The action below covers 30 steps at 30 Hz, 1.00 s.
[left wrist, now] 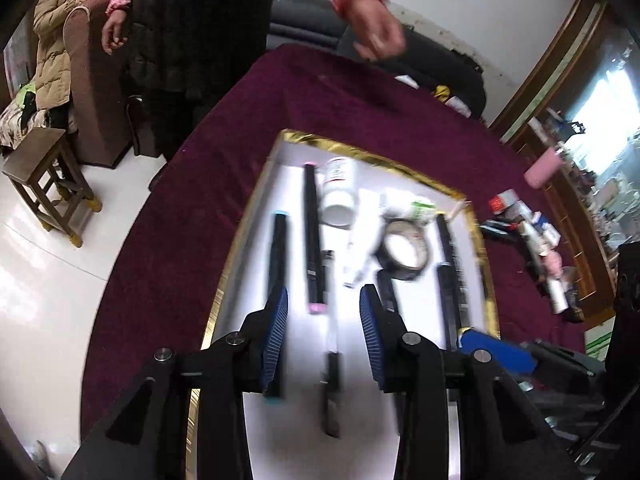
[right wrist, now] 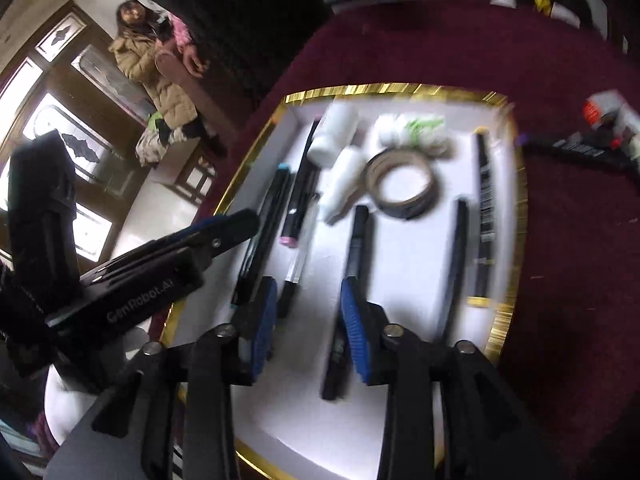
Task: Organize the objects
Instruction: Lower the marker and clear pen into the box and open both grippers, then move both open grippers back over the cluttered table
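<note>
Both tongs, left (left wrist: 323, 322) and right (right wrist: 308, 312), gape empty over gold-rimmed tray (left wrist: 400, 168) on maroon tablecloth (left wrist: 168, 216)

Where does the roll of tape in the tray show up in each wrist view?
Left wrist: roll of tape lies right of centre, just beyond the right fingertip.
Right wrist: roll of tape sits above centre, far ahead of the fingers.
Shared landmark: the white bottle, up-left of the tape.
</note>
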Each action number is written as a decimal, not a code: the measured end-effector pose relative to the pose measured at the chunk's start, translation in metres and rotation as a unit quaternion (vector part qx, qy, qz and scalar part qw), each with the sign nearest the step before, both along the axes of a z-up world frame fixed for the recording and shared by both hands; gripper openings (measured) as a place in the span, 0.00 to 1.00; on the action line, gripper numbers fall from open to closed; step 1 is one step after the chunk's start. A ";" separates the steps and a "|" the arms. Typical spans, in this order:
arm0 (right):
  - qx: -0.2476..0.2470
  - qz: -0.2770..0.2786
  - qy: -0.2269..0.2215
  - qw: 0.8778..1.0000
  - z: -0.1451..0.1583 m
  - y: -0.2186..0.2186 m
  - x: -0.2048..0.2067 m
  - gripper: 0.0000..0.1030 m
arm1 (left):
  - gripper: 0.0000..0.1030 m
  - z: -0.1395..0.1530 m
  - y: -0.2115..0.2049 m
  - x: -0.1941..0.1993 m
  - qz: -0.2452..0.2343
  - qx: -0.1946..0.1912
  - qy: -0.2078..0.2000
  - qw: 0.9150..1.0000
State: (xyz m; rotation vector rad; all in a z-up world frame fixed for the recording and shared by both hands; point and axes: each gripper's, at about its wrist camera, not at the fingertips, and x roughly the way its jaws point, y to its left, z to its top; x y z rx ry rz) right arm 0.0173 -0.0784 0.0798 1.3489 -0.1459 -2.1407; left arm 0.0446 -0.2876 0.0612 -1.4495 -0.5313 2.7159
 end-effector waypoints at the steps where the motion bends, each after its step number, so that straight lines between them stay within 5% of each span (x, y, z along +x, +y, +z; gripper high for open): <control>1: 0.003 -0.006 0.016 1.000 0.005 0.009 0.004 0.42 | 0.31 0.005 0.008 0.002 -0.005 0.004 0.008 1.000; 10: 0.064 -0.100 0.132 0.984 0.036 0.119 0.031 0.50 | 0.36 0.038 0.106 0.003 -0.060 0.027 0.052 0.996; 24: 0.110 -0.266 0.098 0.953 0.007 0.321 0.021 0.49 | 0.36 0.012 0.301 -0.050 -0.211 0.012 0.000 0.977; 30: 0.096 -0.286 0.076 0.950 -0.008 0.353 0.019 0.49 | 0.36 -0.009 0.347 -0.090 -0.195 0.020 -0.030 0.980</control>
